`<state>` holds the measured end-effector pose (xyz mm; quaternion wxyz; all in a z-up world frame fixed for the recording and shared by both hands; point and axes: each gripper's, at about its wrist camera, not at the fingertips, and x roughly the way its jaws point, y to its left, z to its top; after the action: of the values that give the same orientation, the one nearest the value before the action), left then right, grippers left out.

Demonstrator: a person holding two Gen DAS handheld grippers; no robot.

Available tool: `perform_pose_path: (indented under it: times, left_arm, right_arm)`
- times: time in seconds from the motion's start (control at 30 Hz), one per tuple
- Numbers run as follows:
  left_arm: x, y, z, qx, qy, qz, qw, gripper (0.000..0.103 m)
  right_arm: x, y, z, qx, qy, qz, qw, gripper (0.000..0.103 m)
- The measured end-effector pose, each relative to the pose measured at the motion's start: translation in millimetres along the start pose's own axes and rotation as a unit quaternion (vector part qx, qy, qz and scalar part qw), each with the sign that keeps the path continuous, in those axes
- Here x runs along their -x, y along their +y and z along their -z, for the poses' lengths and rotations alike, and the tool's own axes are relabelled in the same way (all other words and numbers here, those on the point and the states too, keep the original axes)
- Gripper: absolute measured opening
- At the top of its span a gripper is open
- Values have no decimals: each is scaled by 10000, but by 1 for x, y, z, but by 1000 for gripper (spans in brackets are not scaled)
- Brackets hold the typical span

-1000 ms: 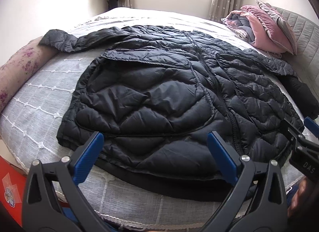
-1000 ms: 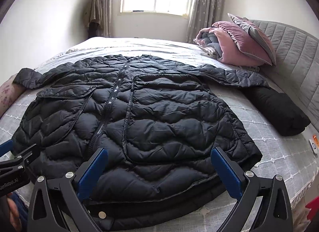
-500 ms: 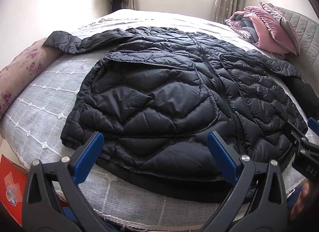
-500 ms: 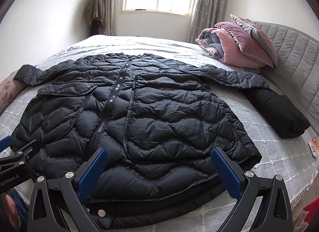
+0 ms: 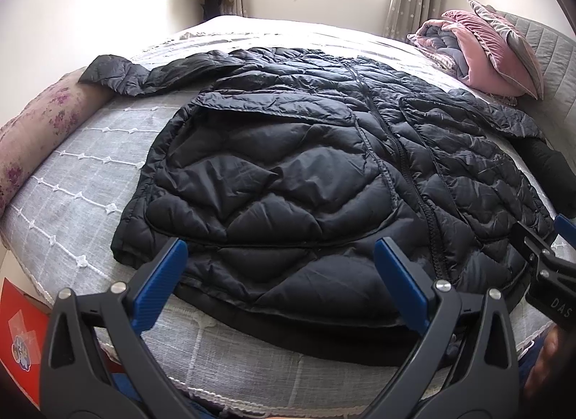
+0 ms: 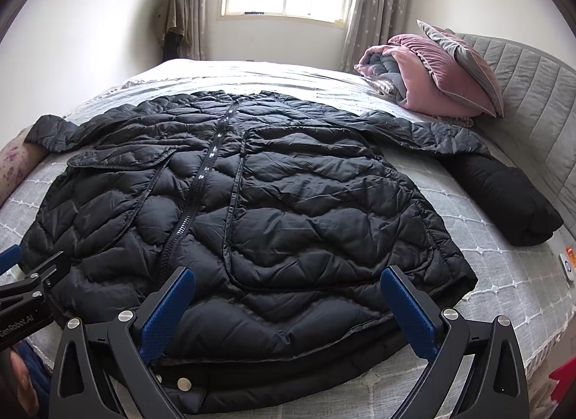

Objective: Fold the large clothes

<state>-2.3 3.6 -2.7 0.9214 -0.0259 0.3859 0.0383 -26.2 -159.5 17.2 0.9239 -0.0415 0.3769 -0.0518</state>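
Observation:
A large black quilted down jacket (image 5: 306, 181) lies flat, front up and zipped, on the grey bed (image 5: 79, 181), hem toward me and sleeves spread out. It also shows in the right wrist view (image 6: 288, 210). My left gripper (image 5: 280, 264) is open and empty, hovering over the hem's left half. My right gripper (image 6: 288, 293) is open and empty over the hem's right half. Each gripper shows at the edge of the other's view.
A folded pink duvet and pillows (image 6: 432, 69) sit by the grey headboard (image 6: 532, 102). A black rolled garment (image 6: 504, 199) lies at the right. A floral bolster (image 5: 39, 130) lies along the left edge. A red box (image 5: 18, 332) sits below the bed.
Both grippers have risen and pulled back slightly from the hem, so more of the bed shows. The jacket has not moved. Both stay open.

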Motion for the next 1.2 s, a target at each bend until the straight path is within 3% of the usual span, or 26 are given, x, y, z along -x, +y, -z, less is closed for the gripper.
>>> perform_pose_path:
  times: [0.23,0.37,0.5,0.63,0.73,0.9,1.03,1.1,1.13,1.17,1.2]
  left_arm:
    - [-2,6,-1,86,91,-39,9999,103]
    - [-4,28,-7,402,55,-45,9992,103]
    - [-8,77,-13,1089,174,-166,9938,103]
    - [-6,114,-10,1647,389,-341,9850,103]
    - [-12,127,-5,1955,405,-208,9796,99]
    - [-42,124,-5,1975,907,62,9761,78]
    - [-57,124,-3,2120,1148,359,9698,52]
    - [-54,115,-4,1913,1045,366,9753,27]
    - [-52,111,-3,1806,1014,332,9778,20]
    - [-50,107,-4,1727,973,296,9797,17]
    - [-48,104,-4,1682,915,273,9811,14]
  right_arm:
    - [-6,-7,-1,-66,63,109,9999,103]
    - [-7,-22,-5,-156,16,356,9992,103]
    - [-15,-72,-11,-749,202,640,9949,103]
    - [-26,-134,-4,-1677,553,1055,9786,103]
    - [-34,-169,6,-2349,806,717,9660,103]
    - [-52,-187,15,-2709,1184,298,9548,102]
    - [-70,-202,29,-3331,1492,-213,9308,81]
    - [-77,-209,37,-3654,1562,-504,9163,64]
    - [-80,-211,39,-3736,1590,-604,9119,50]
    - [-82,-211,39,-3769,1561,-678,9105,25]
    - [-81,-212,39,-3773,1508,-726,9108,13]
